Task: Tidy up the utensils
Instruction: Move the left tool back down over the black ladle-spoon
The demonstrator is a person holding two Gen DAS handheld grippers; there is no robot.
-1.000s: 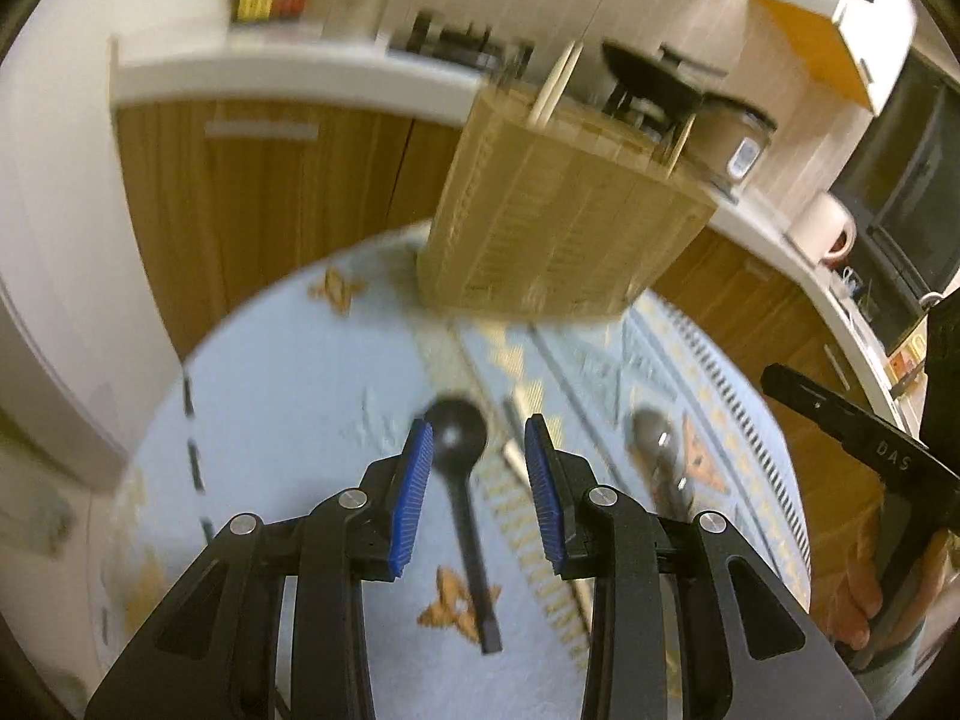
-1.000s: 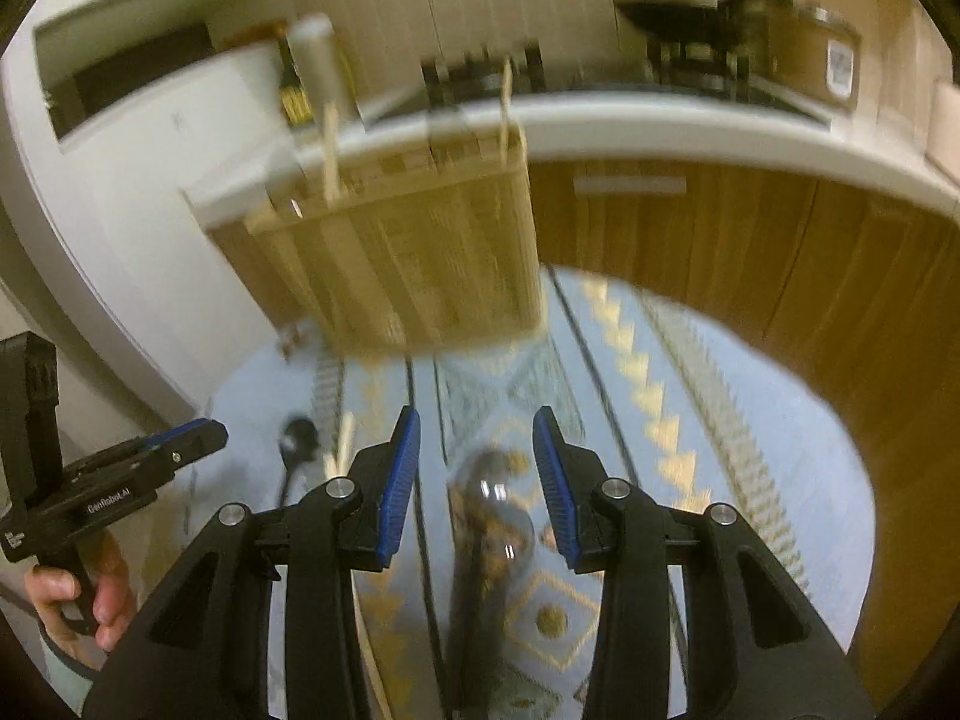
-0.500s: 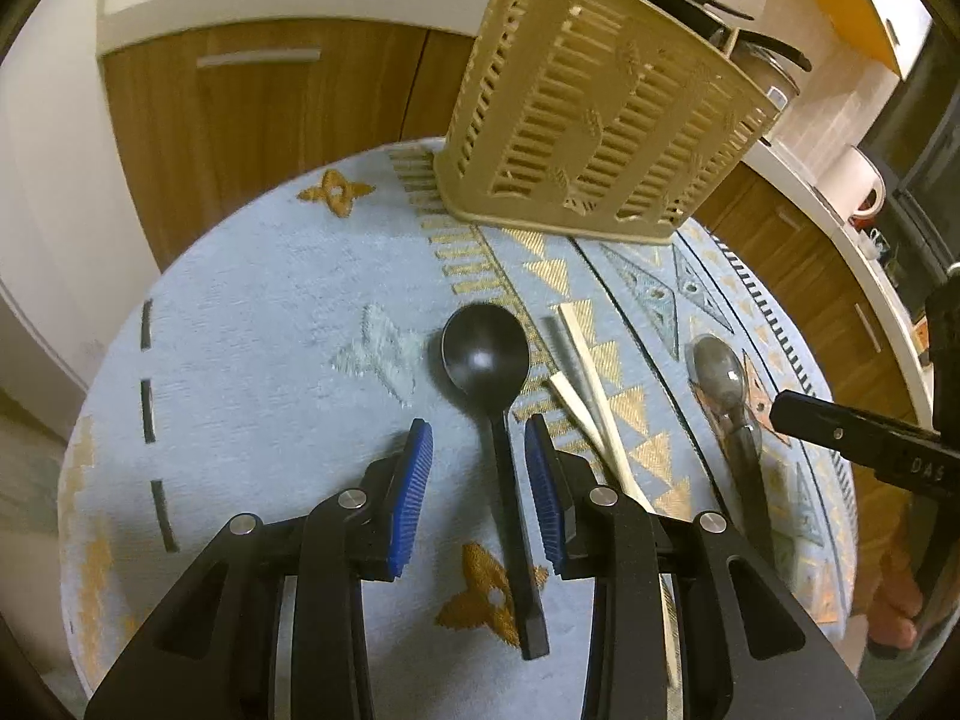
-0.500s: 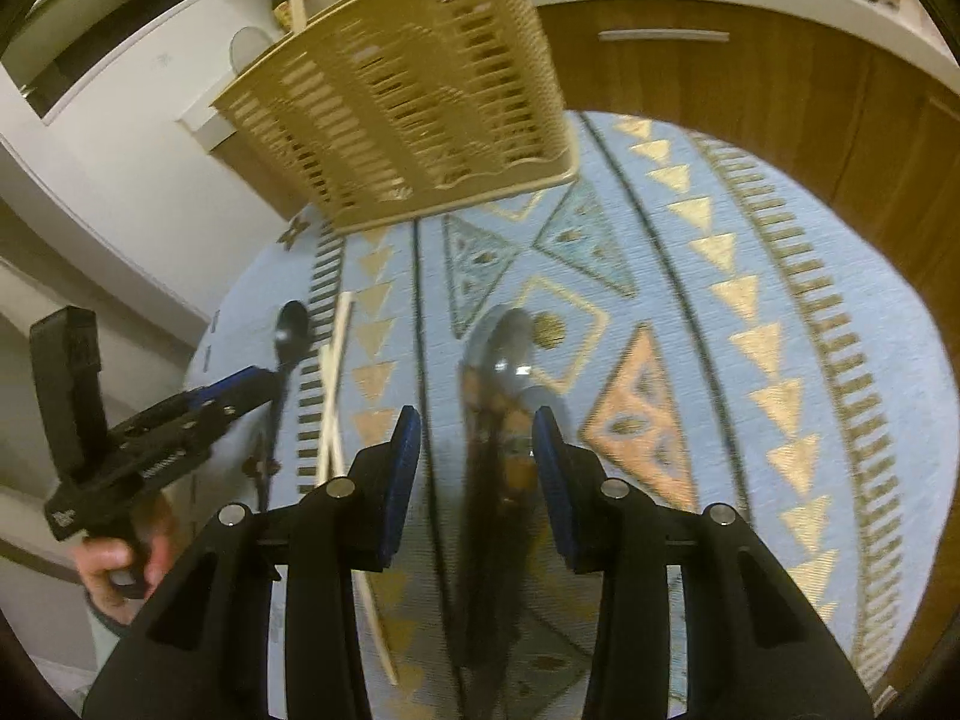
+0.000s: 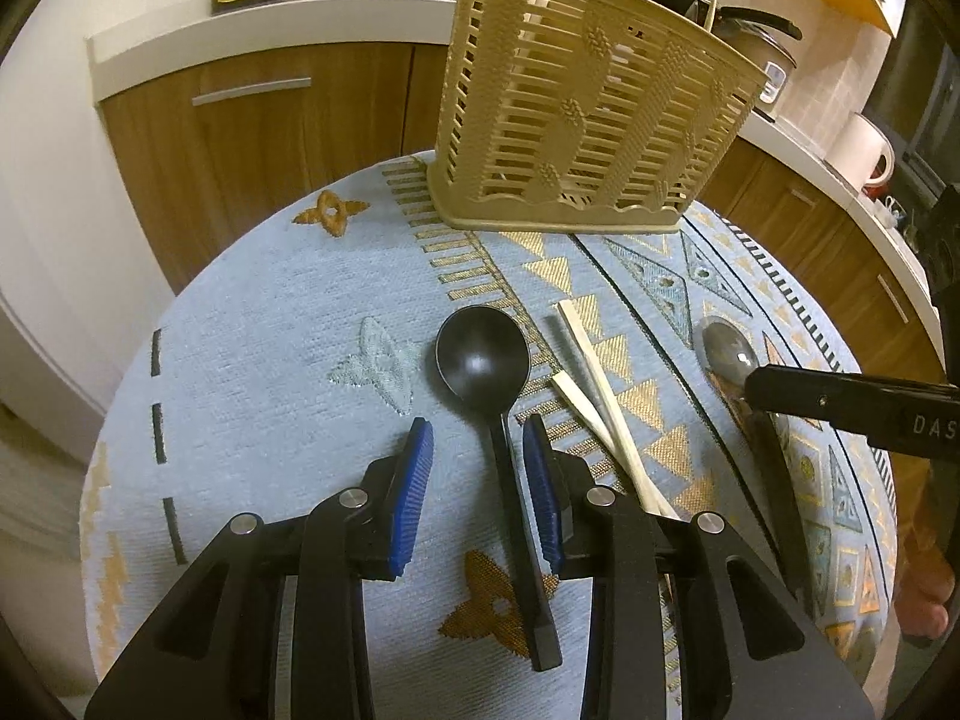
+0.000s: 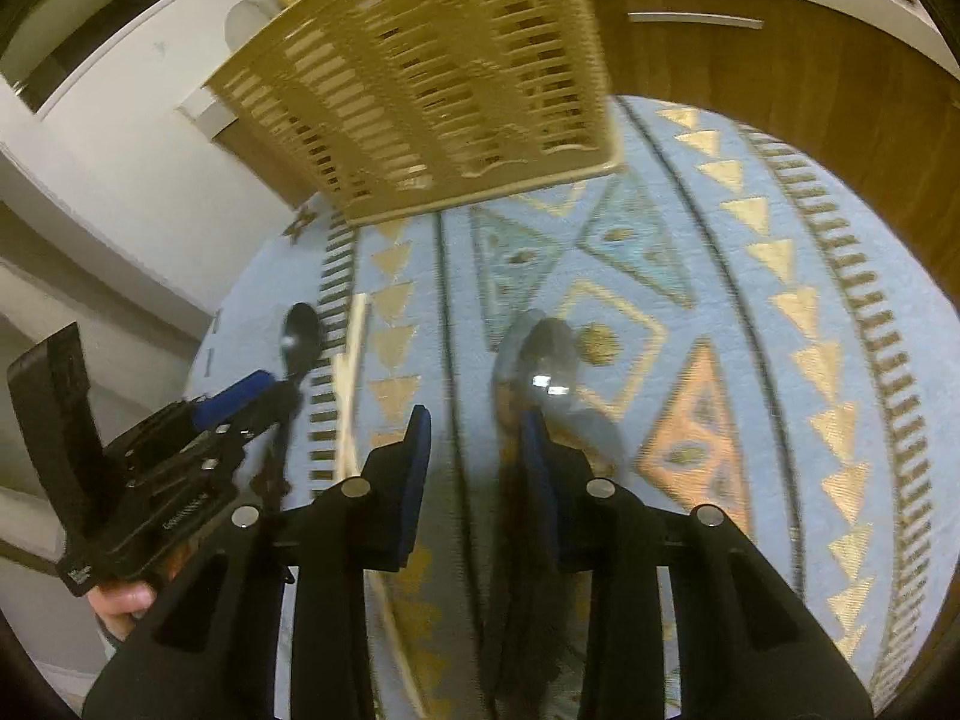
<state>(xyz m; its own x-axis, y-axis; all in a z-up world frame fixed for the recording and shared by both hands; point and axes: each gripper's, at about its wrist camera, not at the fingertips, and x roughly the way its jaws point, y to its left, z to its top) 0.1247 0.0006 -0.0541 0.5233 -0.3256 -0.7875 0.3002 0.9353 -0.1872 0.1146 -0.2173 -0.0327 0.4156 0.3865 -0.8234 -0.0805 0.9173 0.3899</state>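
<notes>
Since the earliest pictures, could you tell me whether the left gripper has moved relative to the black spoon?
Yes. The left gripper has dropped and drawn back along the black spoon: its open jaws framed the bowl earlier and now straddle the handle.

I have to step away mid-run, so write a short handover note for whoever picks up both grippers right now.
Left gripper: open, straddling the black spoon handle, not yet closed.
Right gripper: open, over the handle of the silver spoon; that view is blurred.
On the tablecloth: both spoons and the chopsticks between them, all lying flat.
Utensil basket stands at the far edge and already holds some sticks.
Done: nothing gripped yet.
Left: close on each spoon, drop into the basket, then the chopsticks.
</notes>
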